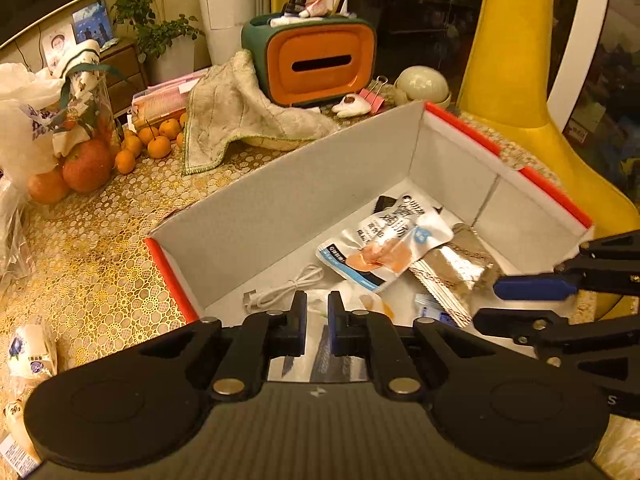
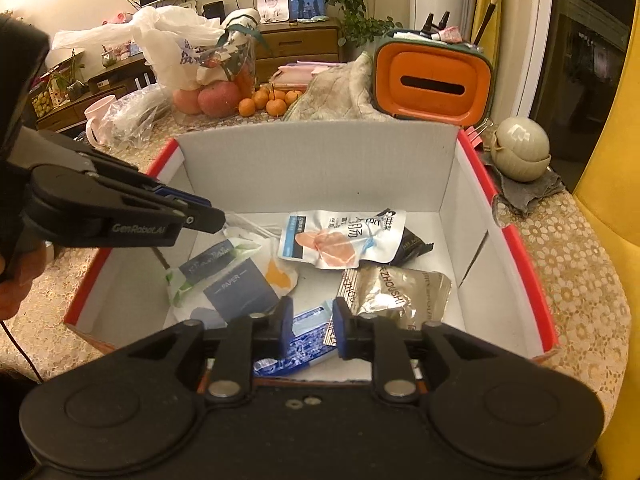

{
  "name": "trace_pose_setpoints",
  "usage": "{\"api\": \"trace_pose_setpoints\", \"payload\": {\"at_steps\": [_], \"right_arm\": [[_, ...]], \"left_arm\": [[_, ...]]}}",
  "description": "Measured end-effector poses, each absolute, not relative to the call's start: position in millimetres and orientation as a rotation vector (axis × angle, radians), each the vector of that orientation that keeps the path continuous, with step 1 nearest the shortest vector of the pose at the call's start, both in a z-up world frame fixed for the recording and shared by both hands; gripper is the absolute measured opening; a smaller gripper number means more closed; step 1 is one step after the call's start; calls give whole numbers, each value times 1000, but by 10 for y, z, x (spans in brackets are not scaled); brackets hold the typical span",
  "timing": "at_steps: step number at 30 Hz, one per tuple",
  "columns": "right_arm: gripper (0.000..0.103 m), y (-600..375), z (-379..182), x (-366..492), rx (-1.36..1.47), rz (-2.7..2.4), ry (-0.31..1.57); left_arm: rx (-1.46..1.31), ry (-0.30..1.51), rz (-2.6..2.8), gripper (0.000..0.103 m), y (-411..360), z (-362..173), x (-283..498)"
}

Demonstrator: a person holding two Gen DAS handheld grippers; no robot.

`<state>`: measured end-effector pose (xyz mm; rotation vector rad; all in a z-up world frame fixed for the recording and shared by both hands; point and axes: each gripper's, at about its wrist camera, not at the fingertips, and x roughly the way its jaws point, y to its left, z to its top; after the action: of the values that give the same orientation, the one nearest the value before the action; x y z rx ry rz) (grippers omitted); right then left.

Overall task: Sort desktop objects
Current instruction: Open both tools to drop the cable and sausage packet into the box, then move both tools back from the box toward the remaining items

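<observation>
A white cardboard box with red rims [image 2: 320, 160] holds several items: a white sausage packet [image 2: 340, 240], a silver pouch [image 2: 400, 292], a blue "PAPER" tissue pack [image 2: 240, 292] and a white cable [image 1: 288, 284]. My right gripper [image 2: 312, 320] stands open low over the box's near end, and a blue-and-white packet [image 2: 296, 344] lies on the floor between its fingers. My left gripper [image 1: 317, 312] is shut over the box's left side with nothing seen between its pads. Its closed tip [image 2: 214, 218] shows in the right wrist view. The right gripper [image 1: 490, 302] reaches in from the right.
Behind the box stand an orange tissue holder [image 2: 432, 80], a crumpled cloth [image 1: 240, 112], apples and small oranges [image 1: 132, 148] and a plastic bag [image 2: 172, 40]. A round green container [image 2: 520, 148] sits at the right. Small packets [image 1: 32, 352] lie left of the box. A yellow chair [image 1: 516, 60] is behind.
</observation>
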<state>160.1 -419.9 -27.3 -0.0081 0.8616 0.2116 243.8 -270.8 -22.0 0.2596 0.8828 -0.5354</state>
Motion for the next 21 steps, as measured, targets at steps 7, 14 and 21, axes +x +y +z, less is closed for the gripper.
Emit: {"api": "trace_pose_setpoints", "payload": {"at_steps": [7,14,21], "right_arm": [[32,-4144,-89,1469,-6,196,826],[38,-4032,71,1315,-8,187,798],[41,-3868,178,1158,-9,186,774]], "left_arm": [[233,849,-560,9,-2545,-33,2150],[207,802,-559,9,-2321,129,1809],[199,753,-530,9,-2069,207,1480]]}}
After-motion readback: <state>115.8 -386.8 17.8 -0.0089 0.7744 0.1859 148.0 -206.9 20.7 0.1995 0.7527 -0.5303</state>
